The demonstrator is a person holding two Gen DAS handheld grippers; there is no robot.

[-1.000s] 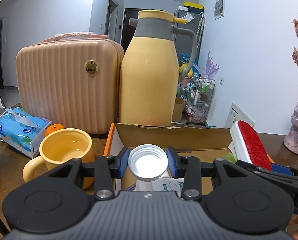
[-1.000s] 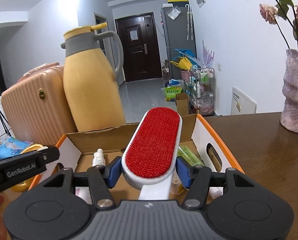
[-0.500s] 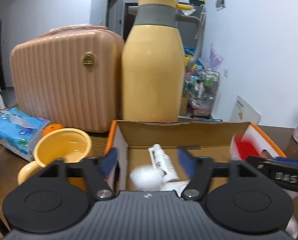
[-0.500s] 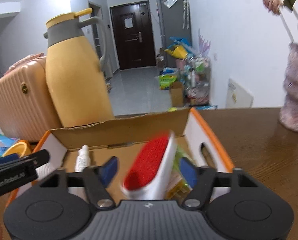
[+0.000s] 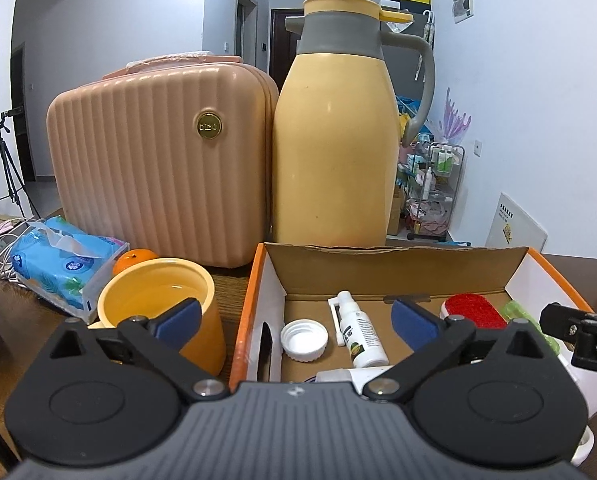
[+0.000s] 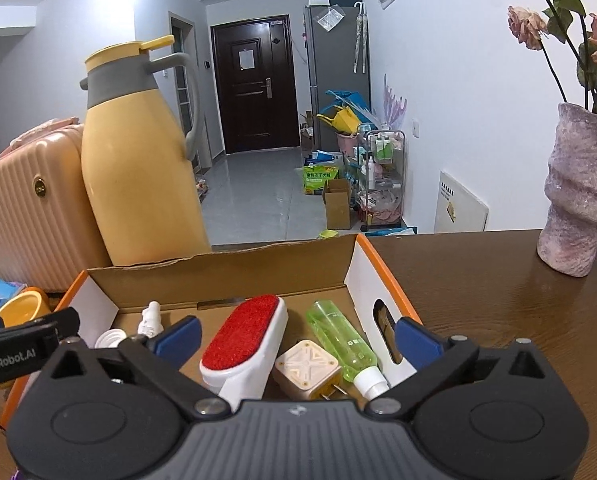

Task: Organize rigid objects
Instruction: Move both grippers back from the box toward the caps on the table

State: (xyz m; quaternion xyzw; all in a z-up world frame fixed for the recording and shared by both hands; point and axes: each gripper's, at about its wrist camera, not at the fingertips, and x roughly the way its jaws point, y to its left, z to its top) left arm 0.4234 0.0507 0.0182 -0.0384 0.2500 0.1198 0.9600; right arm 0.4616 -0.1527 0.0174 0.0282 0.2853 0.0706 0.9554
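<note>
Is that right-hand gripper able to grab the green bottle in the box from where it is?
Probably yes: the right gripper is open just above the box, and the green bottle lies uncovered between the plug adapter and the box wall.

One cardboard box (image 6: 234, 268), holding one red lint brush (image 6: 242, 338), one white cap (image 5: 303, 338), one small white spray bottle (image 5: 358, 336), one green bottle (image 6: 340, 340), one plug adapter (image 6: 308, 368). Beside it, one yellow mug (image 5: 158, 304), one orange (image 5: 132, 258), one tissue pack (image 5: 58, 254), one yellow jug (image 5: 334, 140), one pink case (image 5: 158, 160), one vase (image 6: 578, 196). Two grippers: left (image 5: 294, 318), right (image 6: 296, 338).
</note>
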